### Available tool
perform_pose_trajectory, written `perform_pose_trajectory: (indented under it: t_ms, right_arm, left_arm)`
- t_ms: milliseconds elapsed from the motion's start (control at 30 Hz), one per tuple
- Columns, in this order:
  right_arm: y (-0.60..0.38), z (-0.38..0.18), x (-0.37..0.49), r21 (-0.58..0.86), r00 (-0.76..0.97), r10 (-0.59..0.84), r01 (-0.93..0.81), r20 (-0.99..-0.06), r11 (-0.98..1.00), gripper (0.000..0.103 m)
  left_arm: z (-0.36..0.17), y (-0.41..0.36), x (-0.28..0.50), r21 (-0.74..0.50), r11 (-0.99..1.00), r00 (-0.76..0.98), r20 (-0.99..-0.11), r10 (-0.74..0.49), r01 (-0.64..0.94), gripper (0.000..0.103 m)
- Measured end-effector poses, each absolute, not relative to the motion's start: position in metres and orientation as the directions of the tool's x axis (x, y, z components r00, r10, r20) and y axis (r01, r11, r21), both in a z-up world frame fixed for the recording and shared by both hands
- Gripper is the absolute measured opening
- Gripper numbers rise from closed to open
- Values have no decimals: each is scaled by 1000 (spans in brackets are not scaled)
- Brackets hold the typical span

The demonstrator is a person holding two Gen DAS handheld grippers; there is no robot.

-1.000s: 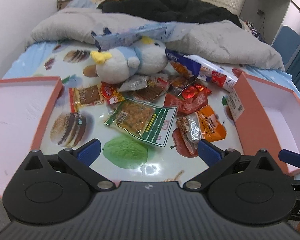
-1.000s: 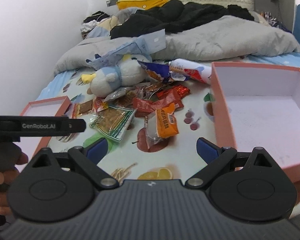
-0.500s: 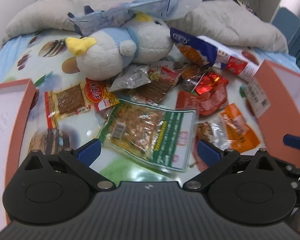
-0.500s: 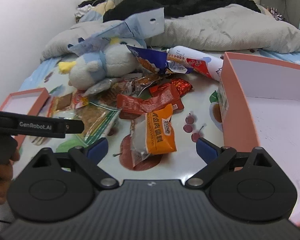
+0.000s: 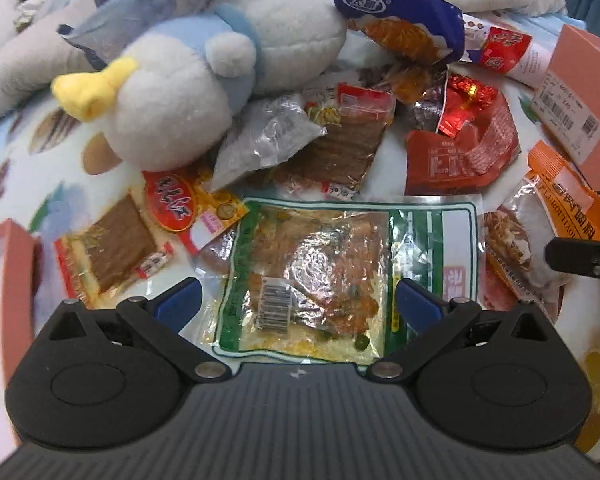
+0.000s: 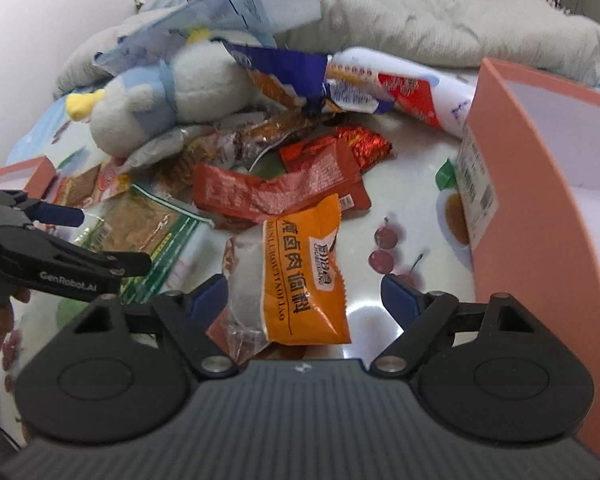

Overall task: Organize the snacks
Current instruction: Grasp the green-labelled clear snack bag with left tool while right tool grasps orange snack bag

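Orange and clear, the snack pouch point(image 6: 300, 276) is lying on the bed's printed sheet point(image 6: 412, 184), right between the fingers of the right tongs point(image 6: 304, 294), whose jaws are closing; the blue pads are not pressing on it yet. Beside it, the left tongs point(image 5: 298, 300) are standing wide apart over a green-edged packet point(image 5: 340, 276) of brownish snack, one pad at each side and neither gripping it. Beyond them a heap of wrappers is piling up against a white and blue plush bird point(image 5: 204, 80): red packets point(image 6: 276, 184), a silvery pouch point(image 5: 264, 140), a flat brown strip pack point(image 5: 112, 240), and a dark blue bag point(image 5: 400, 20). A pink box point(image 6: 540, 220) is sitting open at the right, its side showing a barcode label, and another pink box point(image 5: 8, 248) is peeking in at the left edge.
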State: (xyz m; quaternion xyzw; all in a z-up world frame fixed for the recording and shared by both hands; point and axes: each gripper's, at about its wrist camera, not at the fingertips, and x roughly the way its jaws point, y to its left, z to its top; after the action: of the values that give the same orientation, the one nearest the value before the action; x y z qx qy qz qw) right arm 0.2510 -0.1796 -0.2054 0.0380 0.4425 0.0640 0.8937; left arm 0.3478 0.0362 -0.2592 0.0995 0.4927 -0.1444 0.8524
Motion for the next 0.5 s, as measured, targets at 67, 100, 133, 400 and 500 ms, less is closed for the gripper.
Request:
perform_pose_trajectory:
  t_ms: [67,100,133,400,500]
  right_arm:
    - [-177,-210,255,123,599,155,-95,-786,988,81]
    - [-175,-212,258,119,599,157,-103,-785,988,80]
    - [-174,-213,259,118,599,160,-109,-785,987,79]
    - [-166,-217,269,99,594,166,-144,-787,985,72]
    - [-162,-215,267,88,594,169,-163,-787,983,65]
  left_arm:
    - [-263,39,350,15,933,469,-867,-168,360,103]
    - [-264,41,351,6,932,471,-864,-178,363,103]
    - [-264,42,351,-2,932,468,-865,-183,362,103]
    - [-265,39,347,-8,936,481,-856,-189,353,98]
    - [-265,37,344,-1,938,489,-853,-182,347,94]
